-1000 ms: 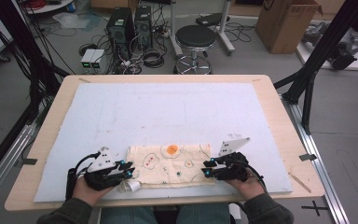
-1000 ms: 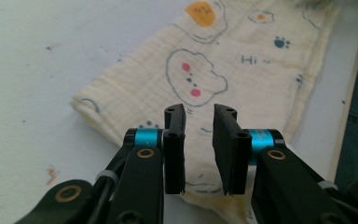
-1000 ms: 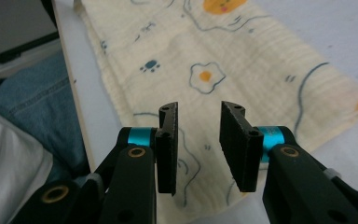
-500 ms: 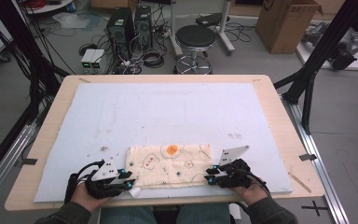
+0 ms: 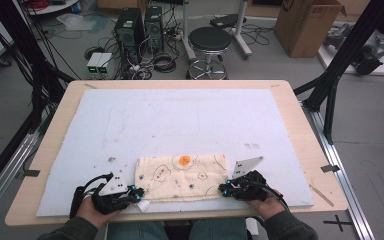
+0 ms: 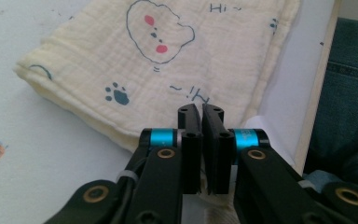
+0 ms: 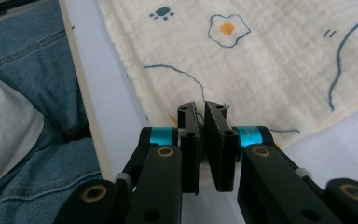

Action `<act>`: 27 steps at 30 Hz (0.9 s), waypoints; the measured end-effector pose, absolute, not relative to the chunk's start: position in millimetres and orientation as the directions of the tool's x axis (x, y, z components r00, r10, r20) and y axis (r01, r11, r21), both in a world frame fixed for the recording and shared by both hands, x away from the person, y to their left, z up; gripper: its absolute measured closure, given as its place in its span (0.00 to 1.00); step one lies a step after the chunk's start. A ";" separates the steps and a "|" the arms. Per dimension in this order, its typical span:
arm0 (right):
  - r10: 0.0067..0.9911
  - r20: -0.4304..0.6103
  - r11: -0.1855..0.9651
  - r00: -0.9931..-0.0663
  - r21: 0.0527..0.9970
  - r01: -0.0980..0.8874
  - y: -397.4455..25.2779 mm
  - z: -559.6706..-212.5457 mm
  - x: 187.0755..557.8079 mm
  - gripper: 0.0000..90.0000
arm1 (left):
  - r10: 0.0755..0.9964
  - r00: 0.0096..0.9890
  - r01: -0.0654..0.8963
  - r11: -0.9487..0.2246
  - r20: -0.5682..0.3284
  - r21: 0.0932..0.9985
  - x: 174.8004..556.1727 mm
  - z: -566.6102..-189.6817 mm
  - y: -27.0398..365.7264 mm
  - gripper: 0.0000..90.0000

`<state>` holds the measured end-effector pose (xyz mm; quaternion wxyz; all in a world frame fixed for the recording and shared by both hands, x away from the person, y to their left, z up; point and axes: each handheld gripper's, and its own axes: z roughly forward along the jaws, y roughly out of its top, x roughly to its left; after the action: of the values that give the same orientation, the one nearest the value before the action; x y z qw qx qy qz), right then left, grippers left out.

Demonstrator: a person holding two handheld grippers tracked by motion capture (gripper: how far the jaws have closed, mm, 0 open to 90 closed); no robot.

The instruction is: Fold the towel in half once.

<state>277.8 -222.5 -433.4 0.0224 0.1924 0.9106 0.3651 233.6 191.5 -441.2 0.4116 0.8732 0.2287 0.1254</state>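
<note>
A folded cream cloth (image 5: 182,177) printed with small cartoons lies near the front edge of the white board (image 5: 180,120). My left gripper (image 5: 136,194) sits at its near left corner, and my right gripper (image 5: 224,189) at its near right corner. In the left gripper view the cloth (image 6: 168,70) spreads ahead, and the left gripper (image 6: 201,112) is shut with a bit of cloth edge pinched low between the jaws. In the right gripper view the right gripper (image 7: 201,108) is shut on the near hem of the cloth (image 7: 261,60).
The board lies on a wooden table (image 5: 300,125). The person's jeans (image 6: 349,70) (image 7: 28,60) are just past the near edge. On the floor behind stand a black stool (image 5: 210,40), a cardboard box (image 5: 307,25), computer towers (image 5: 140,25) and cables.
Both grippers have slid a little toward the near edge of the table, staying at the cloth's two near corners. The cloth keeps its place.
</note>
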 end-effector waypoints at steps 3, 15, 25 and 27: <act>0.367 0.095 0.649 -0.926 0.687 0.327 -222.9 -430.7 276.4 0.95 | 0.508 0.860 0.293 -0.547 0.033 0.784 232.6 -439.3 192.8 0.97; 0.364 0.102 0.597 -0.926 0.737 0.316 -227.6 -420.4 270.9 0.93 | 0.515 0.857 0.288 -0.521 0.028 0.804 230.9 -434.4 197.2 0.97; 0.349 0.104 0.664 -0.931 0.674 0.324 -217.0 -432.9 276.7 0.83 | 0.519 0.854 0.297 -0.524 0.024 0.798 231.8 -436.3 197.3 0.97; 0.340 0.107 0.669 -0.934 0.671 0.320 -215.4 -434.2 278.1 0.89 | 0.521 0.853 0.297 -0.520 0.022 0.801 231.5 -436.1 197.3 0.98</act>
<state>278.1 -215.4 -434.2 0.0137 0.1807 0.9133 0.3647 231.5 197.3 -436.1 0.4285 0.8619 0.2375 0.1306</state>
